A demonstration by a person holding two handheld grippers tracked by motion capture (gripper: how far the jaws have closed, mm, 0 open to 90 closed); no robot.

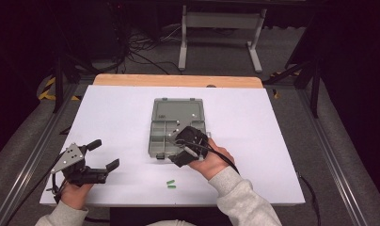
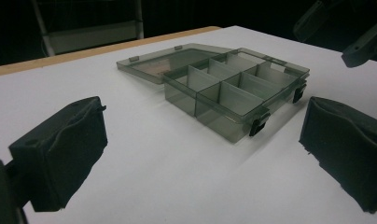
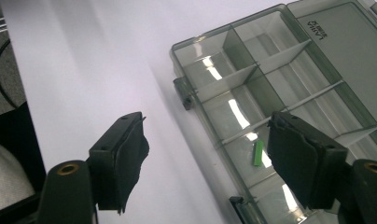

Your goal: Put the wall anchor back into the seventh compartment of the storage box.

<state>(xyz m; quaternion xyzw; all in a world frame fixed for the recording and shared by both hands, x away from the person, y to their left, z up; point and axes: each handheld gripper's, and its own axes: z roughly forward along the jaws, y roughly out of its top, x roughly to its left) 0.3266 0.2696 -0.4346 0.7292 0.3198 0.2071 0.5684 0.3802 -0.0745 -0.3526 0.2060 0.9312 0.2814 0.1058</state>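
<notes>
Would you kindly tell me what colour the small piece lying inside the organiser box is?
Green piece, in the translucent grey box; clearest in the right gripper view.

One clear grey box [image 1: 177,126] with its lid open. Two small green pieces [image 1: 170,184] on the white table [image 1: 113,117], near the front edge. One more green piece [image 3: 257,153] inside the box. Two grippers: left [image 1: 102,155], right [image 1: 178,149].
</notes>
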